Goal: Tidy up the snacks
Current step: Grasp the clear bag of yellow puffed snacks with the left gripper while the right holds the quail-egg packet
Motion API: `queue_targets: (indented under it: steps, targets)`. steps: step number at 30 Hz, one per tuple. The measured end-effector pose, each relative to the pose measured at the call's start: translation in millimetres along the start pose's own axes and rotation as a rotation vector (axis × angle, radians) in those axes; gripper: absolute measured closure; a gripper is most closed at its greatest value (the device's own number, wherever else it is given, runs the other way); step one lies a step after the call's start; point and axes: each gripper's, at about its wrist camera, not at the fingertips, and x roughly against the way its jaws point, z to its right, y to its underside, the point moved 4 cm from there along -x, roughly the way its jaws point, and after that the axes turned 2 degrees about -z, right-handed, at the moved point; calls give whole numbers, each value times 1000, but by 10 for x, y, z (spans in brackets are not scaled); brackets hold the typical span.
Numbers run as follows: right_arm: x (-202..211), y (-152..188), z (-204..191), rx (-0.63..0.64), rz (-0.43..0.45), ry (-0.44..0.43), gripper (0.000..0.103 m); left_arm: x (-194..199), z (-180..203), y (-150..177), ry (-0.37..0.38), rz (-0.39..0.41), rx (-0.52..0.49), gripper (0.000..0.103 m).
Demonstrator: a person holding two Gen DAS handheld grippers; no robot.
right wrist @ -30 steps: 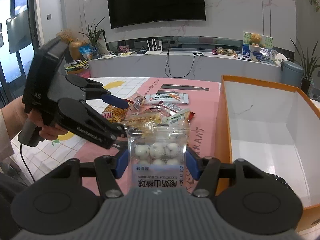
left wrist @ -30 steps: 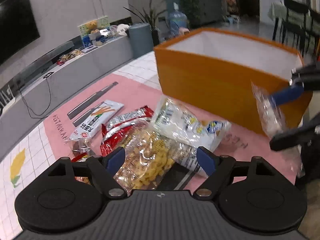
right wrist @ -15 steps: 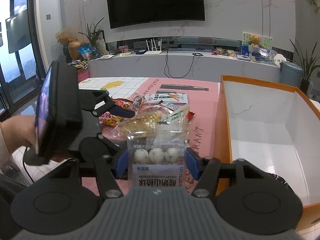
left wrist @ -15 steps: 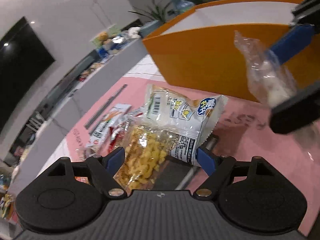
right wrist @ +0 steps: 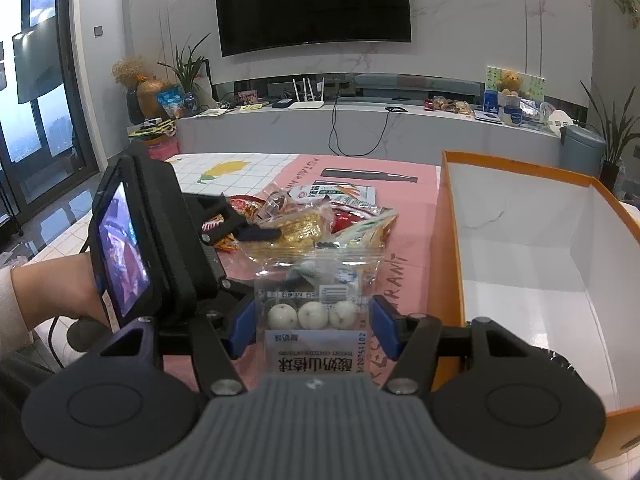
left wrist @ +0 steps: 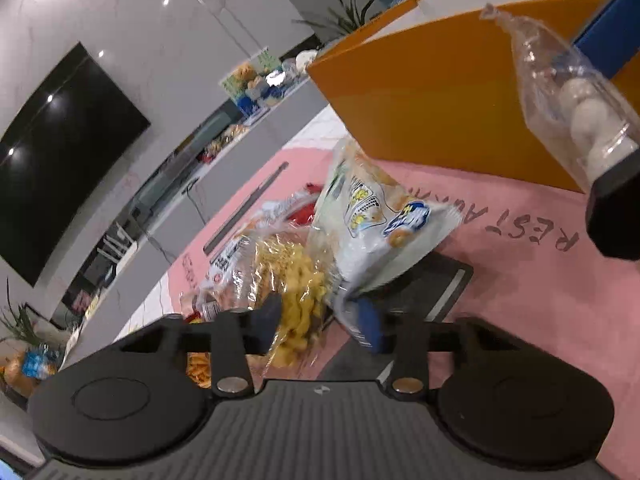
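Observation:
My left gripper is closing its jaws on a clear bag of yellow puffed snacks; the pads pinch it, and a white snack bag leans against the right pad. Both lie in a pile of snack packets on the pink mat. In the right wrist view the left gripper reaches into that pile. My right gripper is shut on a clear bag of white balls, held above the mat beside the orange box. That bag hangs at the upper right of the left wrist view.
The orange box has white inner walls and nothing visible inside. A person's hand holds the left gripper's handle. Red and white packets lie further back on the mat. A grey counter and a wall TV stand behind.
The left gripper dropped and tilted down into the snack pile, and its wide jaws narrowed onto the yellow snack bag. The right gripper kept still with its bag.

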Motion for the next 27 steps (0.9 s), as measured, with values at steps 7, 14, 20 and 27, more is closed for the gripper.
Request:
queue_targets:
  steps: [7, 14, 20, 27]
  targets:
    - [18, 2, -3, -6, 12, -4, 43, 94, -155, -3, 28, -20, 112, 103]
    - [43, 18, 11, -17, 17, -4, 43, 378, -372, -73, 123, -6, 276, 103]
    - [72, 27, 15, -16, 28, -7, 43, 527, -521, -76, 123, 37, 213, 102]
    - [74, -2, 43, -29, 25, 3, 43, 654, -408, 159, 181, 135, -20, 52]
